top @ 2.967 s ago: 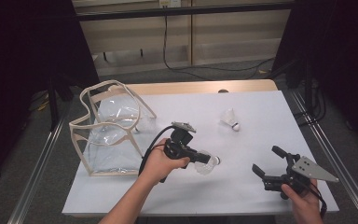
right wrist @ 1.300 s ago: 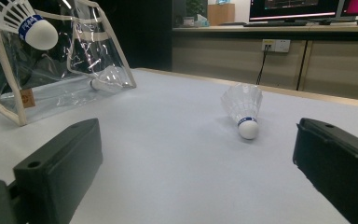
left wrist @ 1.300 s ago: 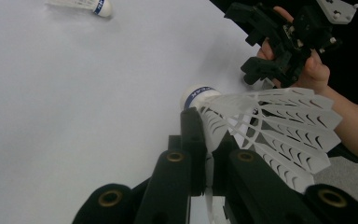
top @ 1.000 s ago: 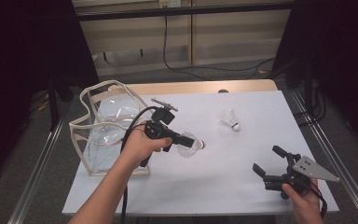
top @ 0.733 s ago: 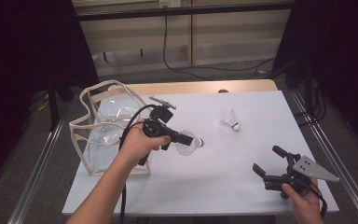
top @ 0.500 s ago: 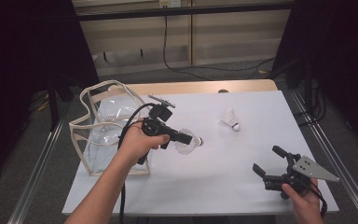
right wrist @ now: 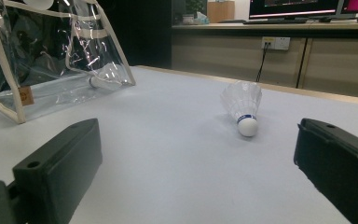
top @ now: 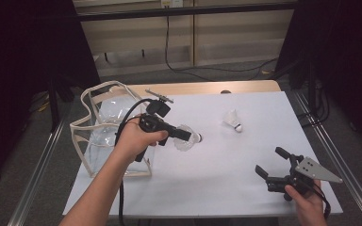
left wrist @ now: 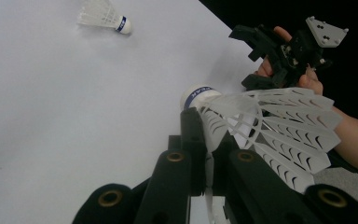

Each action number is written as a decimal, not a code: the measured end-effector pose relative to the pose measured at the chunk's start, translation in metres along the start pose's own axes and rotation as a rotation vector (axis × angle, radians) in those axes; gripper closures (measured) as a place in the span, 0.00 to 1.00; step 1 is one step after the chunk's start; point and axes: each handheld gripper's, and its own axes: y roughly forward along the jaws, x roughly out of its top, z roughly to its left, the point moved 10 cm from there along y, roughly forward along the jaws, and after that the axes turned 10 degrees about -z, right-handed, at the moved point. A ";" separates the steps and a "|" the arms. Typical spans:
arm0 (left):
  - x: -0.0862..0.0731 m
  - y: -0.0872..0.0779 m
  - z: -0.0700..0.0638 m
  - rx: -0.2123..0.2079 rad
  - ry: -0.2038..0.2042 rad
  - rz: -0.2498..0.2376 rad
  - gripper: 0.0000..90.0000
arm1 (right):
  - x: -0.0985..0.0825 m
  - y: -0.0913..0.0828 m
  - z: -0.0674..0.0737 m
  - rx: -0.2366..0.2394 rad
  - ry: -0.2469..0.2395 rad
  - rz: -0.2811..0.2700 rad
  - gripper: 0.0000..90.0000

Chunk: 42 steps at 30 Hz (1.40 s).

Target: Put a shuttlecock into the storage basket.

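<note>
White feathers: the left gripper [top: 185, 136] is clamped on the skirt of a shuttlecock [left wrist: 261, 126], jaws pinching a few feather ribs near the cork; the cork tip points away toward the table's middle.
Grip quality: thin and off-centre, on the flexible skirt, so I judge the shuttlecock could twist or slip if swung fast; slow wrist turns suit it best.
Held shuttlecock's place: lifted above the white table [top: 226, 188], just beside the clear bag [top: 104, 136], on the bag's right in the high view.
Bag: transparent plastic with cream trim, standing at the table's left edge, mouth upward; at least one shuttlecock [right wrist: 103, 80] already lies inside.
Step in hand: probably carrying the shuttlecock over the bag's mouth; bring it above the rim, cork down, and release only once clear of the trim and handles.
Second shuttlecock [top: 233, 121]: lying on its side on the table, well apart from both grippers.
Right gripper [top: 276, 168]: jaws wide apart, holding nothing, resting low near the table's front right corner, facing that loose shuttlecock.
</note>
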 end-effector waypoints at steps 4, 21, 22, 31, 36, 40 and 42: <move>0.003 -0.003 0.001 0.008 -0.003 -0.003 1.00 | 0.000 0.000 0.000 -0.001 -0.003 0.002 0.01; 0.011 -0.016 0.005 0.024 -0.027 -0.002 1.00 | 0.000 0.000 0.000 0.000 0.000 0.001 0.00; 0.012 -0.017 0.005 0.025 -0.027 -0.003 0.99 | 0.000 0.000 0.000 0.000 0.000 0.001 0.00; 0.017 -0.021 0.008 0.043 -0.033 -0.007 1.00 | 0.000 0.000 0.001 0.003 -0.005 0.001 0.00; 0.020 -0.025 0.009 0.050 -0.034 -0.013 1.00 | 0.000 0.000 0.001 0.003 -0.008 0.003 0.00; 0.023 -0.028 0.011 0.052 -0.040 -0.014 1.00 | 0.000 0.000 0.001 0.003 -0.010 0.005 0.00; 0.024 -0.028 0.011 0.054 -0.044 -0.017 1.00 | 0.000 0.000 0.001 0.003 -0.010 0.004 0.00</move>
